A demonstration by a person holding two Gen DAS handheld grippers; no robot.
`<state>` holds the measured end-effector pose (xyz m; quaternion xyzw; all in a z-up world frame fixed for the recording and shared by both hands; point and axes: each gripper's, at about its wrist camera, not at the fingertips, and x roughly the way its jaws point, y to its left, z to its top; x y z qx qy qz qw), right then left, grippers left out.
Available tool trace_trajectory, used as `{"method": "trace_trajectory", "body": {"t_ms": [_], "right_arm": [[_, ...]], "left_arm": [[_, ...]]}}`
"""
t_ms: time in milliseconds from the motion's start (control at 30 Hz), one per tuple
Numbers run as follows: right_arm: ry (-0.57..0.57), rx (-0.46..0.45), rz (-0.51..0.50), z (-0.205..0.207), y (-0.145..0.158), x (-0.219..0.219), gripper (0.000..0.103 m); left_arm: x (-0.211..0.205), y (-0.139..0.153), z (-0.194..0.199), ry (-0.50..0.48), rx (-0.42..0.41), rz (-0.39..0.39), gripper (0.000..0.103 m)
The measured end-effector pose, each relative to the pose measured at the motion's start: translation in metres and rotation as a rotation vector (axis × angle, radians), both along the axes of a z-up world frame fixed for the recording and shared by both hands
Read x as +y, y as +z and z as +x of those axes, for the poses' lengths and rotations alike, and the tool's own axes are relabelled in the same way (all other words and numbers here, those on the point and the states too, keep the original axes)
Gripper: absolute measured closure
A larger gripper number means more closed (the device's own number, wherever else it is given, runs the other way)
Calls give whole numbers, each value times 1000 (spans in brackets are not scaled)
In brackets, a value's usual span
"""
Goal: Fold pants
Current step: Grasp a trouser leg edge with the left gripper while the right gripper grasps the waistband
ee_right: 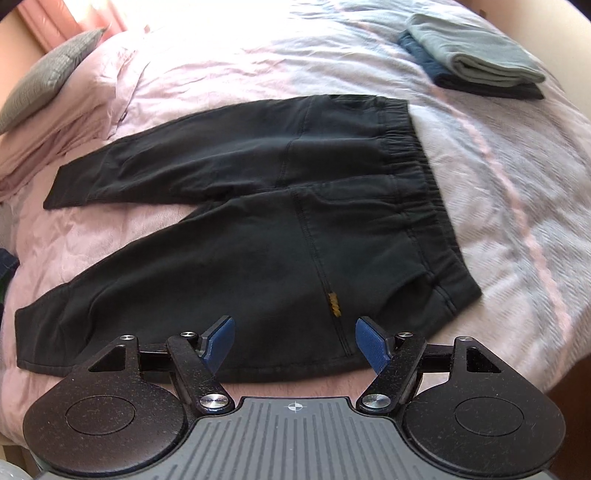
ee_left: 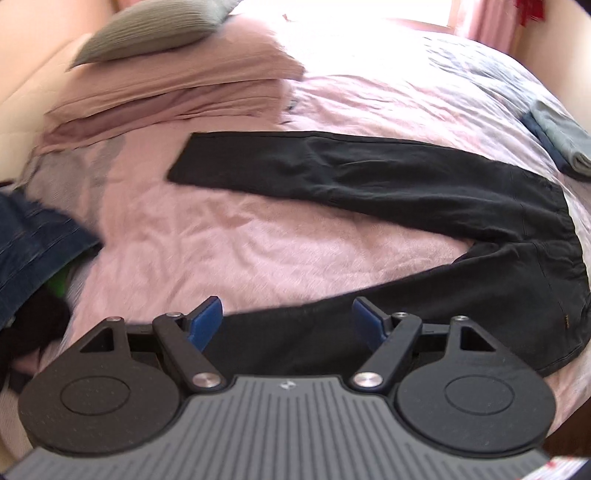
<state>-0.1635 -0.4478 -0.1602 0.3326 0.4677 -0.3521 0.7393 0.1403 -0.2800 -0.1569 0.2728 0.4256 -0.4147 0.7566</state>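
A pair of black cotton pants with an elastic waistband [ee_right: 258, 229] lies flat and unfolded in the middle of a bed covered with a wrinkled pale pink bedspread [ee_right: 498, 177]. The two legs spread apart in a V, with bare bedspread showing between them; the waistband end points toward the foot side where a small stack of folded clothes, grey-green on top of dark blue [ee_right: 476, 59], sits near the far corner of the bed, well apart from the pants. A small yellow mark sits on a seam of the nearer leg, close to the near edge of the bed.

The right gripper [ee_right: 294, 345] hovers at the near edge of the bed over the hip part of the nearer leg, its blue-padded fingers [ee_right: 371, 343] spread wide with nothing between them. The left gripper [ee_left: 288, 323] hovers over the lower part of the same leg, its jaws likewise wide apart and empty; whether either touches the cloth cannot be told.

In the left wrist view the pants [ee_left: 369, 184] stretch across the bed, the far leg's cuff ending near a pile of folded pink bedding [ee_left: 166, 99] with a grey ribbed cushion [ee_left: 147, 29] on top, at the head end. A dark blue denim garment [ee_left: 33, 243] lies at the bed's left edge.
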Motion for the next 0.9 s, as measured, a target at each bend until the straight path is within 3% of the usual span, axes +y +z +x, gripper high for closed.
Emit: {"method": "trace_trajectory", "body": {"t_ms": [233, 400, 667, 900], "right_arm": [[126, -6, -61, 46, -33, -61, 36], [222, -18, -144, 85, -62, -133, 41], [386, -54, -236, 154, -94, -236, 42], [547, -67, -215, 199, -124, -286, 42]], "left_arm": [[-85, -47, 29, -168, 1, -37, 31], [-164, -89, 54, -315, -45, -88, 34], [-276, -138, 92, -530, -122, -66, 35], [-318, -173, 119, -711, -195, 19, 35]]}}
